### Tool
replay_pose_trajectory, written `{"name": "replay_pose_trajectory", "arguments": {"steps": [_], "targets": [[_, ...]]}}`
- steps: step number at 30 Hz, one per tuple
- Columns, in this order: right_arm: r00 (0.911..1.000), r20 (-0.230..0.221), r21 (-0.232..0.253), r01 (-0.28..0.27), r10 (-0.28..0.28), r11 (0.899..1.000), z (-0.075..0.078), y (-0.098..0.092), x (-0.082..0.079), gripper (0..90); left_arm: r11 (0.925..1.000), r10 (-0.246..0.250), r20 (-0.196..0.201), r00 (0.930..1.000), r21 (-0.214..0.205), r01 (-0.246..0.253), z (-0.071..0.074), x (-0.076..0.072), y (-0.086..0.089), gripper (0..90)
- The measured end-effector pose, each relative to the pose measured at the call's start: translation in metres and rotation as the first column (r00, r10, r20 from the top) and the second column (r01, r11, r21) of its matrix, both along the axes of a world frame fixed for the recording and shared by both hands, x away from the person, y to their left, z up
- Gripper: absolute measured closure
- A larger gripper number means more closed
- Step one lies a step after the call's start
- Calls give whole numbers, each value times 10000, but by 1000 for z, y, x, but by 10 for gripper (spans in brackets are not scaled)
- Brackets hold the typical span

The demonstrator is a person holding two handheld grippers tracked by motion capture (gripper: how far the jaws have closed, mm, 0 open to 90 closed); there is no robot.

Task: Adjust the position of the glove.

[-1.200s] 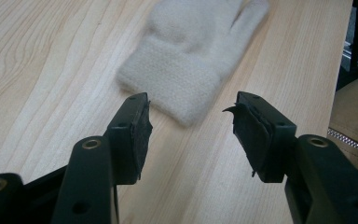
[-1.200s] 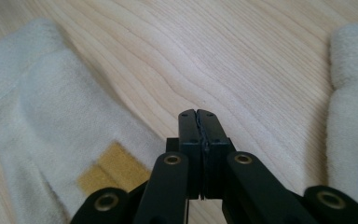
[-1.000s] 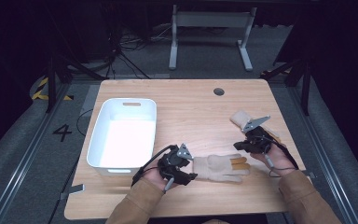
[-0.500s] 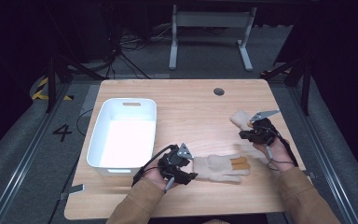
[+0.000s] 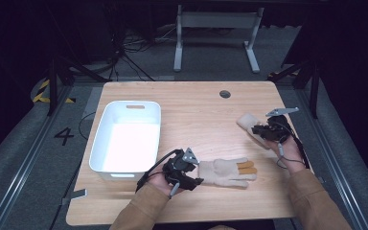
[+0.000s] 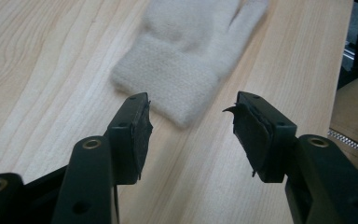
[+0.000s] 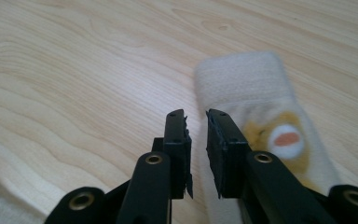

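A cream knit glove point(image 5: 225, 172) with orange fingertips lies flat near the table's front edge. Its cuff point(image 6: 182, 74) points at my left gripper point(image 5: 197, 173). That gripper's jaws stand open point(image 6: 192, 100) just short of the cuff, with nothing between them. A second cream glove point(image 5: 247, 122) with a yellow and orange patch point(image 7: 284, 137) lies at the right. My right gripper point(image 5: 258, 129) rests over it. Its jaws point(image 7: 196, 116) have just been opening; a narrow gap shows bare wood, and the glove lies beside the right jaw.
A white tub point(image 5: 124, 139) stands at the left of the wooden table point(image 5: 196, 105). A round cable hole point(image 5: 224, 94) sits near the back edge. The person's tan sleeves point(image 5: 316, 201) come in from the front.
My right gripper has moved away from the front glove's fingertips toward the back, onto the second glove, and its jaws have parted. The left gripper has stayed put.
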State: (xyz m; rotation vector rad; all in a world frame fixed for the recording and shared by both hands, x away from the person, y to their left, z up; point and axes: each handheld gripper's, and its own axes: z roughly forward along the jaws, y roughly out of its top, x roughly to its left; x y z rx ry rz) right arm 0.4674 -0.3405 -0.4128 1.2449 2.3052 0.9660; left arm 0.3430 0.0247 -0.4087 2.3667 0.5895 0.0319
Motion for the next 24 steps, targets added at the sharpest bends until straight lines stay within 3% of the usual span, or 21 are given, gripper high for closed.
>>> {"name": "replay_pose_trajectory", "arguments": {"steps": [6, 10, 16, 24], "targets": [[9984, 378, -120, 434, -429, 9990, -1, -11, 5, 697, 10000, 91, 51, 9999, -17, -91, 1, 0, 1, 465], [9972, 462, 278, 572, -584, 9980, 0, -20, 8, 658, 9999, 84, 26, 10000, -73, -83, 1, 1, 2, 464], [9941, 269, 344, 1045, -1054, 9939, -6, -32, 12, 610, 9994, 264, -16, 9996, -225, -264, 2, 2, 6, 464], [9917, -62, 30, 1282, -1281, 9917, -17, -34, 18, 589, 9995, 283, -127, 9995, -158, -285, 2, 3, 7, 461]]}}
